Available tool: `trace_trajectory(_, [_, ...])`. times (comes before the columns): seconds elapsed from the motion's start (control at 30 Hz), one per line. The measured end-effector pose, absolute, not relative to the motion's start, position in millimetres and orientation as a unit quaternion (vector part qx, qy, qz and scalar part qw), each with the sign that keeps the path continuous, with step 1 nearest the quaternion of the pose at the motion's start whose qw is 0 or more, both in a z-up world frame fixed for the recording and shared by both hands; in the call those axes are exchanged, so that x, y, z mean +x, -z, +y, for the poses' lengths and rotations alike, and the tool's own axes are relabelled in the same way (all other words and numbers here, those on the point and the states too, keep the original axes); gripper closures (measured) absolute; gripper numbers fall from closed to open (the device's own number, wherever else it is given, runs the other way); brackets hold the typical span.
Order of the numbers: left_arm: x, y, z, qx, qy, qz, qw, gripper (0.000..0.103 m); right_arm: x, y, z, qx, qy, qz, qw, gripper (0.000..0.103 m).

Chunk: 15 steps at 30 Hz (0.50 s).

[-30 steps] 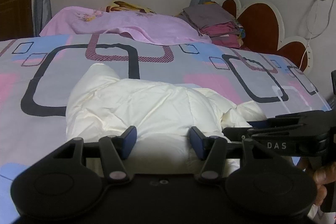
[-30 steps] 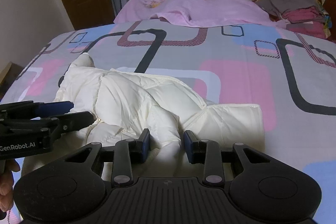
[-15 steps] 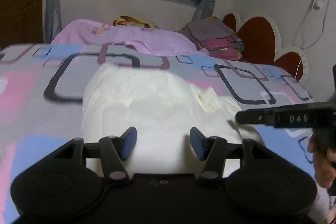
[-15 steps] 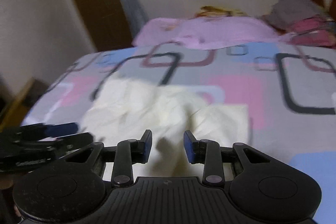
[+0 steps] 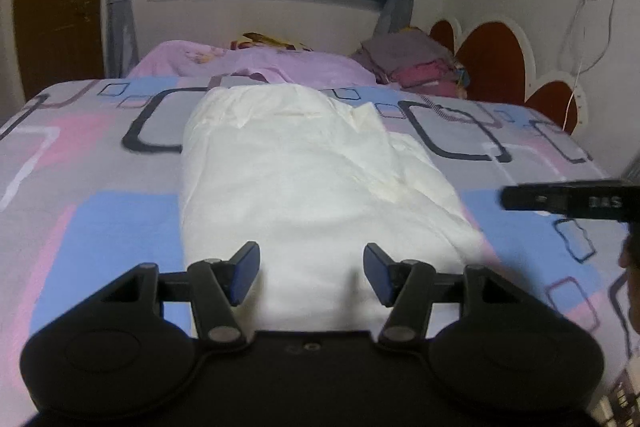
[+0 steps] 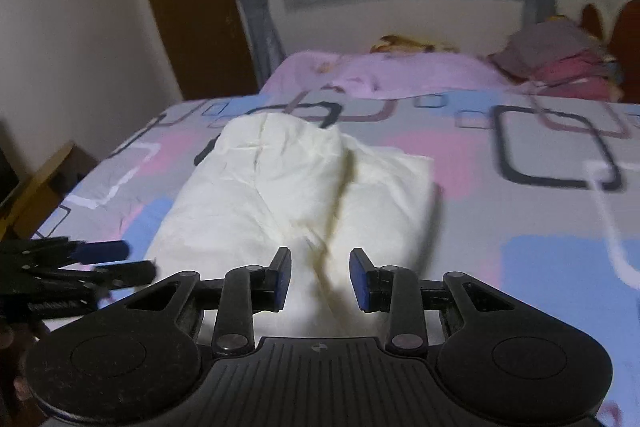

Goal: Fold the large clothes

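A cream puffy jacket (image 5: 304, 179) lies folded into a long bundle on the patterned bedspread (image 5: 88, 227); it also shows in the right wrist view (image 6: 288, 187). My left gripper (image 5: 311, 273) is open and empty above the jacket's near end. My right gripper (image 6: 320, 277) is open and empty above the same near end. The right gripper shows at the right edge of the left wrist view (image 5: 560, 199). The left gripper shows at the left edge of the right wrist view (image 6: 80, 267).
A pink blanket (image 5: 256, 67) lies across the far end of the bed. A stack of folded clothes (image 5: 416, 63) sits at the far right by the headboard (image 5: 496, 59). A brown door (image 6: 192, 15) and a cardboard box (image 6: 40, 183) stand left.
Both grippers have pulled back and up from the jacket, both still open. The jacket now lies as a longer, flatter bundle farther from both cameras.
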<state>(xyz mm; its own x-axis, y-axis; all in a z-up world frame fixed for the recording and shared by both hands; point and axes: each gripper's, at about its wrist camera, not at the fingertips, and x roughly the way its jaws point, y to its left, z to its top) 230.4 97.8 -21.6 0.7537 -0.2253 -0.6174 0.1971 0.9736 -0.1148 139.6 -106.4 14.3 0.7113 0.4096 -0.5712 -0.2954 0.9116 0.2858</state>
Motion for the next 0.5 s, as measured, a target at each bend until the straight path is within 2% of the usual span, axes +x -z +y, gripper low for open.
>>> trace_trajectory(0.2, [140.7, 28.4, 78.8, -0.035, 0.097, 0.340, 0.935, 0.023, 51.5, 0.4, -133.2, 0.087, -0.171, 0.347, 0.918, 0.069])
trace_trajectory(0.37, [105.6, 29.4, 56.9, -0.013, 0.090, 0.344, 0.934, 0.022, 14.6, -1.8, -137.9, 0.089, -0.174, 0.345, 0.918, 0.069])
trace_trajectory(0.43, [95.0, 21.7, 59.1, -0.022, 0.061, 0.323, 0.944, 0.014, 3.0, -6.7, -138.8, 0.086, -0.174, 0.336, 0.921, 0.069])
trace_trajectory(0.5, [84.7, 14.7, 61.1, -0.029, 0.030, 0.310, 0.950, 0.010, -4.0, -8.7, -139.1, 0.089, -0.173, 0.335, 0.922, 0.069])
